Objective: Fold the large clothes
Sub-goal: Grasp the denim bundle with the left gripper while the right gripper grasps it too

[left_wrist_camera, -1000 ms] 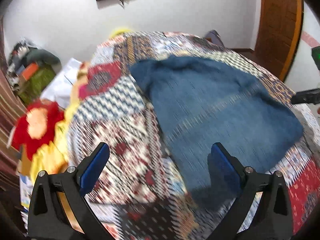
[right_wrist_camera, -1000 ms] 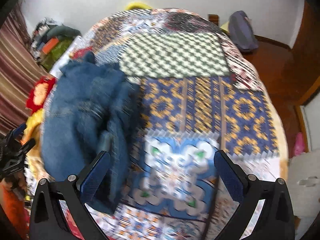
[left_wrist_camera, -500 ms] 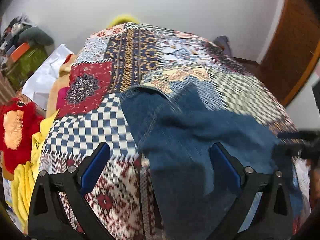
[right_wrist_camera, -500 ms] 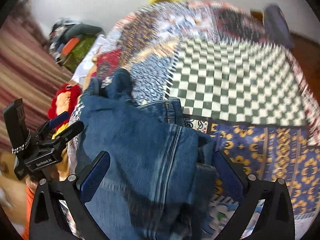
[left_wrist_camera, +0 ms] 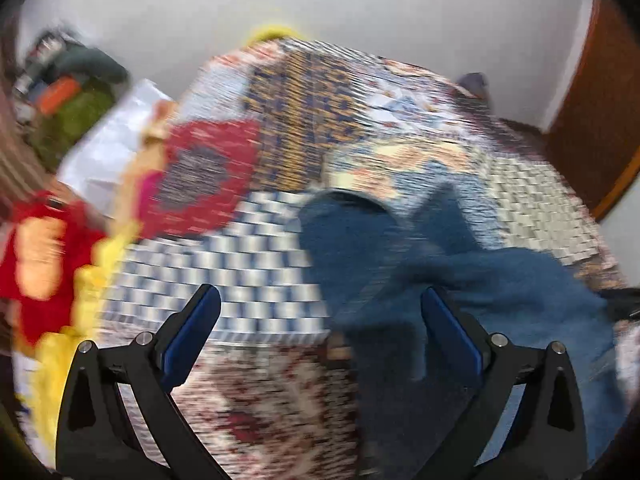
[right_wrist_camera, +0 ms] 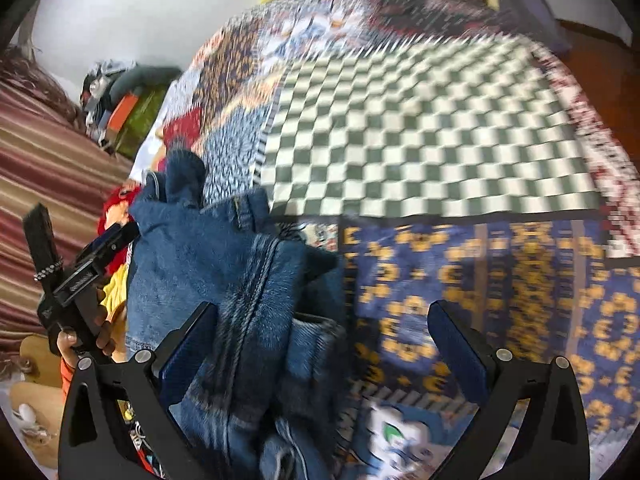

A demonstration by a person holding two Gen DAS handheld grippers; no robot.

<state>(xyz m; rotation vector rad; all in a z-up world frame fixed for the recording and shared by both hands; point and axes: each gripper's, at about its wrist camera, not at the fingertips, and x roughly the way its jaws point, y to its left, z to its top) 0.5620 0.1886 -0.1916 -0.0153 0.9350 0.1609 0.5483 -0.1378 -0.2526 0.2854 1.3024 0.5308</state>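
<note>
A pair of blue jeans [left_wrist_camera: 460, 288] lies bunched on the patchwork quilt [left_wrist_camera: 248, 264] of a bed. In the left wrist view my left gripper [left_wrist_camera: 320, 332] is open and empty above the quilt, with the jeans under its right finger. In the right wrist view the jeans [right_wrist_camera: 224, 272] lie rumpled at the lower left. My right gripper [right_wrist_camera: 320, 344] is open and empty, its left finger over the jeans. The left gripper [right_wrist_camera: 80, 264] also shows there, at the jeans' left edge.
A red and yellow pile of fabric [left_wrist_camera: 48, 264] lies left of the bed. Bags and clutter [left_wrist_camera: 72, 96] stand by the far wall. A wooden door [left_wrist_camera: 596, 112] is at the right. A green checked patch [right_wrist_camera: 432, 136] of quilt lies beyond the jeans.
Both views have shifted a little and blurred with motion. The jeans stay bunched on the quilt. Both grippers stay open.
</note>
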